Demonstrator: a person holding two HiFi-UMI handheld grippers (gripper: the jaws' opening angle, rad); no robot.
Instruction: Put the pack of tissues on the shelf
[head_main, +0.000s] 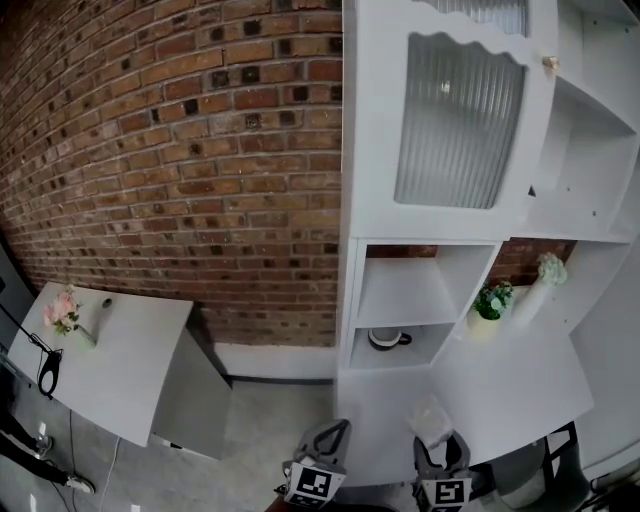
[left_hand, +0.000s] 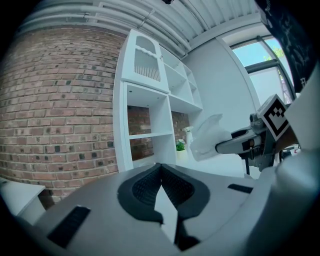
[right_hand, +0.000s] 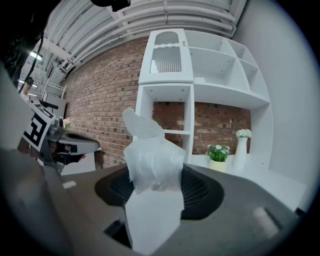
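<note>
The pack of tissues (head_main: 432, 418) is a soft white plastic-wrapped bundle, held upright at the bottom of the head view by my right gripper (head_main: 438, 442), whose jaws are shut on it. In the right gripper view the pack (right_hand: 152, 162) fills the gap between the dark pads and hides part of the white shelf unit (right_hand: 170, 95) ahead. My left gripper (head_main: 338, 430) hangs beside it on the left, shut and holding nothing (left_hand: 161, 167). From the left gripper view I see the pack (left_hand: 207, 136) in the right gripper (left_hand: 235, 145) off to the right.
The shelf unit (head_main: 400, 292) stands against a brick wall; its lower compartment holds a dark cup (head_main: 388, 339). A small potted plant (head_main: 493, 300) and a white vase (head_main: 540, 278) sit on the white counter (head_main: 520, 385). A white table (head_main: 110, 360) with pink flowers stands at left.
</note>
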